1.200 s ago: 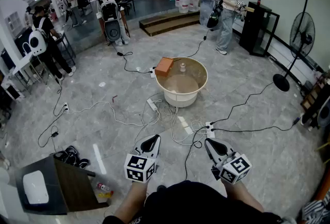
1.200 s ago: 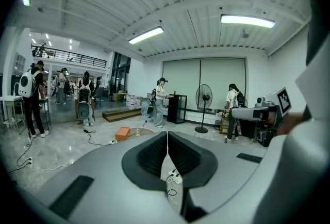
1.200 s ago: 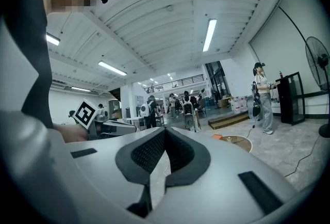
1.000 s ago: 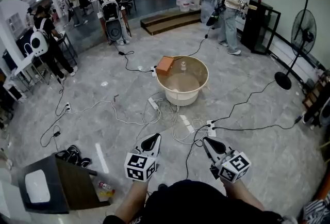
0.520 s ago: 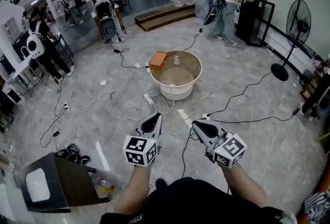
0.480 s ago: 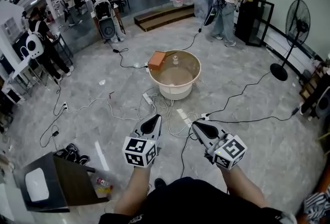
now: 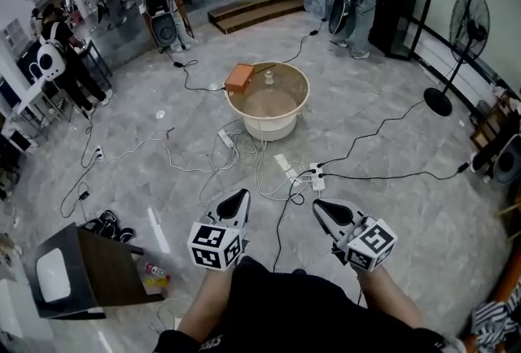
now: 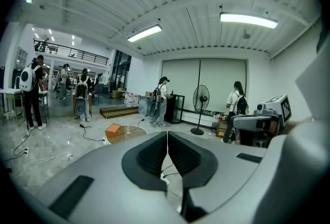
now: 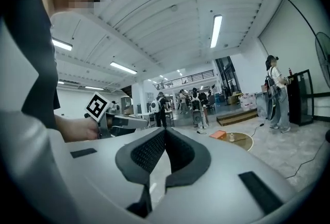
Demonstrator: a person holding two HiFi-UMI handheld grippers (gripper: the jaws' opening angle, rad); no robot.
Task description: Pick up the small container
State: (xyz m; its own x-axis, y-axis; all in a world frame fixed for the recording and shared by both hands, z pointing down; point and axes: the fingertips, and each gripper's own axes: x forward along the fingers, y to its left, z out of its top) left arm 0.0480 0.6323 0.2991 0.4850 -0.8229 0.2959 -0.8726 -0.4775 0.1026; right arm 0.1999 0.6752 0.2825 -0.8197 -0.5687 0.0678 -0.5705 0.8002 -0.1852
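**Small container far ahead, both tongs shut and empty**

My left gripper (image 7: 237, 197) and right gripper (image 7: 323, 209) each have their jaws pressed together with nothing between them, held low in front of me. The small container (image 7: 269, 76) stands well apart from them, at the far side of the round tub (image 7: 303, 103), just beside an orange box (image 7: 239, 76). It is too small to read closely. I judge it a light, stiff plastic bottle that tips easily, so I would take it across the body, below the narrower top, squeezing gently.
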